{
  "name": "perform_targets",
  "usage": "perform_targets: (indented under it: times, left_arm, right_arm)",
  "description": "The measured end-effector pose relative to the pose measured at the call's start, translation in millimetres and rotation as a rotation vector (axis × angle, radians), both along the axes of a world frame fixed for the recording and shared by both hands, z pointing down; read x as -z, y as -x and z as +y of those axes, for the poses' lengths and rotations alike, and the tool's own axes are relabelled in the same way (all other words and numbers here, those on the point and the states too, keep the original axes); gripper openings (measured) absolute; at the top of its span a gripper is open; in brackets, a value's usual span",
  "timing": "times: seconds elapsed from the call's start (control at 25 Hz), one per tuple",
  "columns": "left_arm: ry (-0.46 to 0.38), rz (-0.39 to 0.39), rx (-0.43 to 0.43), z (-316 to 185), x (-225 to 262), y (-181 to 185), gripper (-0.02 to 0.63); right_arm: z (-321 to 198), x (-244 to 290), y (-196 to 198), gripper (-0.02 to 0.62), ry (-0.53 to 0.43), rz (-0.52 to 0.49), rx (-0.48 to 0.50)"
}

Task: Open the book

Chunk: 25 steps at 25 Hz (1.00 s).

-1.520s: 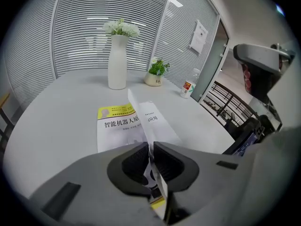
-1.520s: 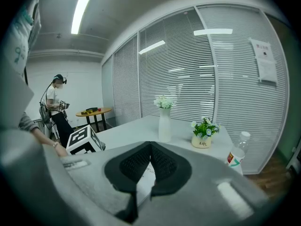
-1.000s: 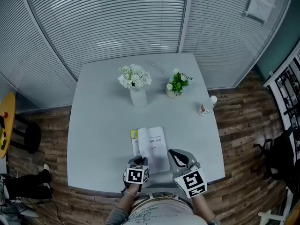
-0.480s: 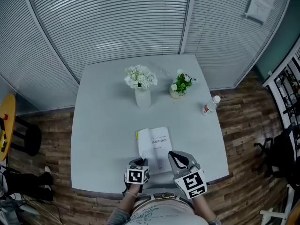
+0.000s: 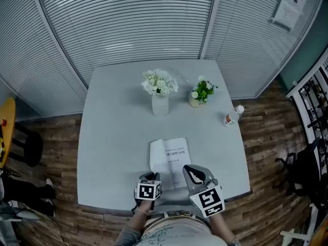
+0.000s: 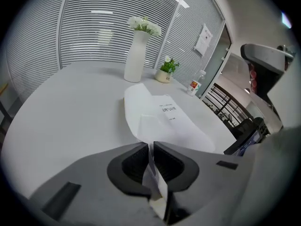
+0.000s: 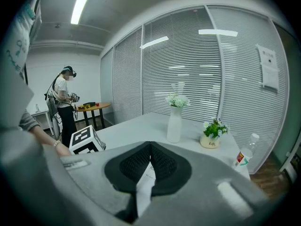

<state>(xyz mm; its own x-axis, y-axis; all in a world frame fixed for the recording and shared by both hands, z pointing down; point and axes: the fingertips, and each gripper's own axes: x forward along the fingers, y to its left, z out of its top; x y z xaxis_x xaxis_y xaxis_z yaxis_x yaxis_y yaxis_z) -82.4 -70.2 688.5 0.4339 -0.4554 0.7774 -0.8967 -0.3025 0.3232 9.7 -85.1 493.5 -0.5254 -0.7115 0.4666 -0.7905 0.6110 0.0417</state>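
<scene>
Book (image 5: 168, 160): it was laid on the near part of the grey table (image 5: 113, 137), close to the near edge, with a white cover bearing a few lines of dark print turned up. The far end was rested flat, while a thin leaf at the near end was curled up off the table.
Left gripper (image 6: 151, 149): the jaws were brought almost together, with only a thin white leaf of the book pinched between the pads. It was held at the book's near left corner and pointed steeply down.
Right gripper (image 7: 149, 160): the jaws were likewise closed on a white printed leaf, seen edge-on between the ribbed pads. It was held at the book's near right corner, near the left gripper.
Vase (image 5: 160, 105): tall and white, it was filled with white flowers and stood upright at the far middle of the table, well apart from the book.
Potted plant (image 5: 201, 94): a small pot of green leaves and white blooms was set just to the right of the vase.
Bottle (image 5: 232, 116): white-capped, with a red label, it was stood near the table's right edge.
Surroundings: slatted blinds (image 5: 128, 24) were drawn behind the table, and a wooden floor (image 5: 266, 137) was laid around it.
</scene>
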Motion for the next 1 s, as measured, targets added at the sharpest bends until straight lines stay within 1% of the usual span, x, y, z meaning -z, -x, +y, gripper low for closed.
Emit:
perform_targets:
  times: [0.28,0.64,0.84,1.0]
  left_arm:
    - [0.010,-0.001,0.011,1,-5,12,0.031]
    - [0.024,-0.019,0.028,4,-10,35,0.031]
    - [0.026,-0.020,0.024,7,-12,46,0.031]
    - [0.039,-0.031,0.038,8,-15,60,0.031]
  right_arm:
    - [0,-4,10,0.002,0.001,0.009,-0.001]
    - [0,-2,24,0.002,0.012,-0.002,0.004]
    - [3,-8,31,0.002,0.016,0.008,0.001]
    - [3,-13,38,0.002,0.025,0.008,-0.004]
